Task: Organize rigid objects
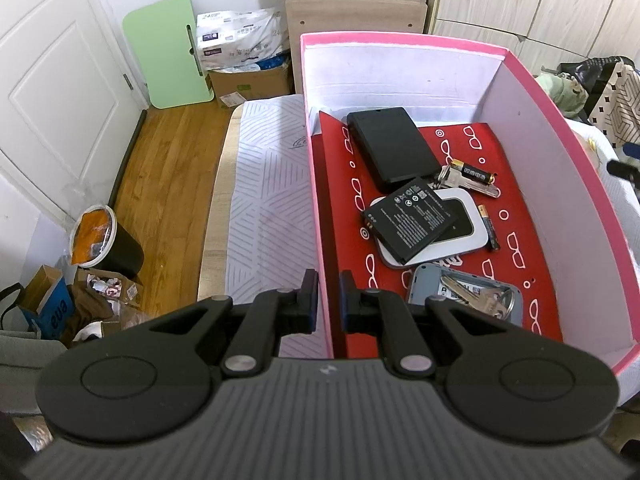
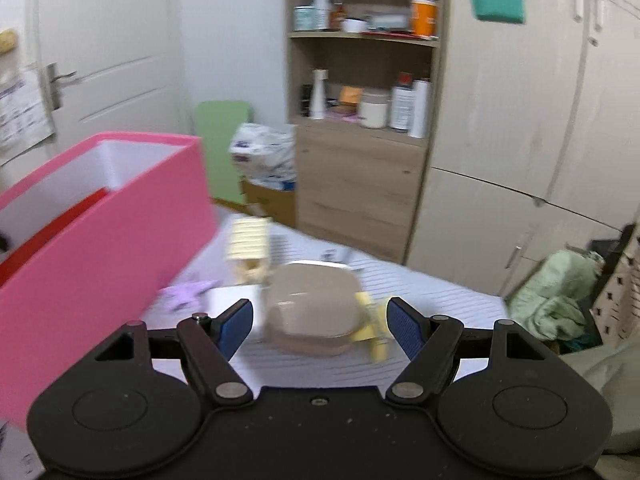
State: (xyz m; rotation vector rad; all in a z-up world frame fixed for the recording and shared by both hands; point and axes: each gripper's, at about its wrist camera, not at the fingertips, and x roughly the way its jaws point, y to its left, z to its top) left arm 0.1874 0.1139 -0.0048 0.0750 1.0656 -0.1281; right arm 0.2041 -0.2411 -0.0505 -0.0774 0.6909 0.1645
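Note:
A pink box (image 1: 316, 200) with a red patterned floor holds a black case (image 1: 390, 148), a flat phone battery (image 1: 410, 218) on a white device (image 1: 460, 240), two AA batteries (image 1: 474, 172), and keys in a grey tray (image 1: 476, 298). My left gripper (image 1: 329, 300) is shut on the box's left wall. In the right wrist view, my right gripper (image 2: 320, 326) is open and empty, just in front of a beige rounded case (image 2: 312, 308) on the table. Yellow pieces (image 2: 248, 244) and a purple piece (image 2: 188, 292) lie near it. The pink box (image 2: 100, 248) stands at left.
The table (image 1: 264, 184) carries a striped white cloth. A bin (image 1: 104, 240), bags and cardboard boxes sit on the wooden floor at left. A shelf unit (image 2: 360, 128) and wardrobe stand behind. Clothes (image 2: 556, 300) pile at right.

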